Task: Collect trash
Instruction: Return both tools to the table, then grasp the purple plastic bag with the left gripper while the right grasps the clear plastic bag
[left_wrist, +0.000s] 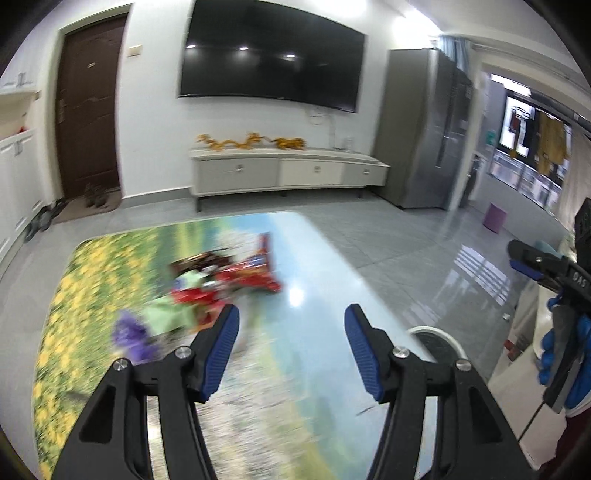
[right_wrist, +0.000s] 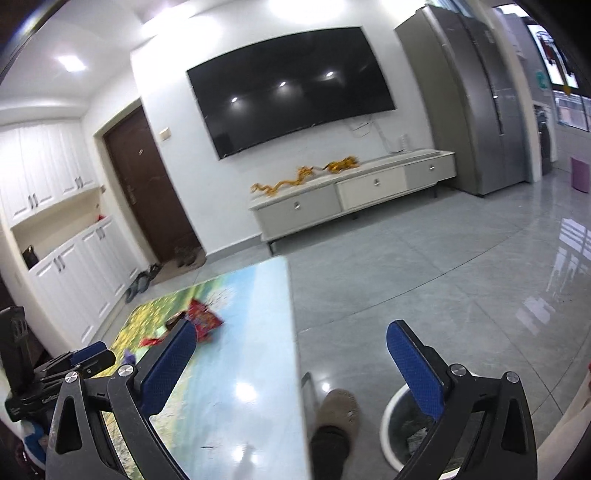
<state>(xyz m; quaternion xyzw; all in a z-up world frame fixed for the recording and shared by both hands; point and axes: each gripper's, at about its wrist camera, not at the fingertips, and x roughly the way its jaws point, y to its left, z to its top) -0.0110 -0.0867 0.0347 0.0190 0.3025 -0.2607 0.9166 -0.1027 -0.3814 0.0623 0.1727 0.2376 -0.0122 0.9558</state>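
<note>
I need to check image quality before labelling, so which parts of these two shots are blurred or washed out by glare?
Left wrist view: the wrapper pile and table are motion-smeared, with a glare spot. Right wrist view: sharper; ceiling lights glare off table and floor.

The left gripper (left_wrist: 291, 325) points forward and slightly down, its blue-padded jaws apart with nothing between them. The right gripper (right_wrist: 291, 350), to its right, is spread wide and also empty. A blue-gloved hand (left_wrist: 565, 354) grasps the right gripper's handle.
</note>
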